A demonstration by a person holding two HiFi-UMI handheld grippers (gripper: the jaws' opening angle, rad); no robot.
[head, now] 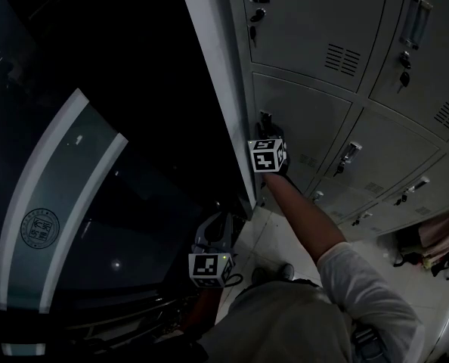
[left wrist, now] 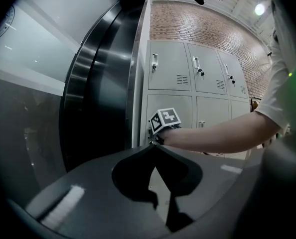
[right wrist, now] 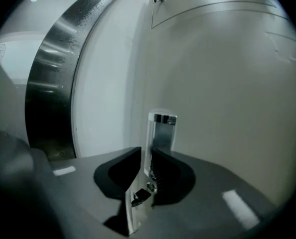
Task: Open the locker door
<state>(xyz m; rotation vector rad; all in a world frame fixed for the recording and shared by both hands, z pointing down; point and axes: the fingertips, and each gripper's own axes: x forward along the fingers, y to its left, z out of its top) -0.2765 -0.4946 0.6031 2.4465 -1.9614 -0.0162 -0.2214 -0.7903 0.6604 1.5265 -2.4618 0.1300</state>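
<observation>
The left gripper [left wrist: 153, 146] hangs low, clear of the lockers [head: 406, 180], with its jaws together on nothing. To its right, the right gripper [right wrist: 147, 156] is clamped on the upright metal handle [right wrist: 161, 133] at the left edge of the closed door [head: 315, 119], in the leftmost column.

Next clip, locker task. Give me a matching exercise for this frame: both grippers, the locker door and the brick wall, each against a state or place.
Things:
1. left gripper
2. right gripper
3. locker door
4. brick wall

States or places:
A. shut in its frame
B. jaws clamped on the door's handle
C. above the lockers
D. jaws together, nothing held

Pairs: 1-D; 2-B; 3-A; 4-C
</observation>
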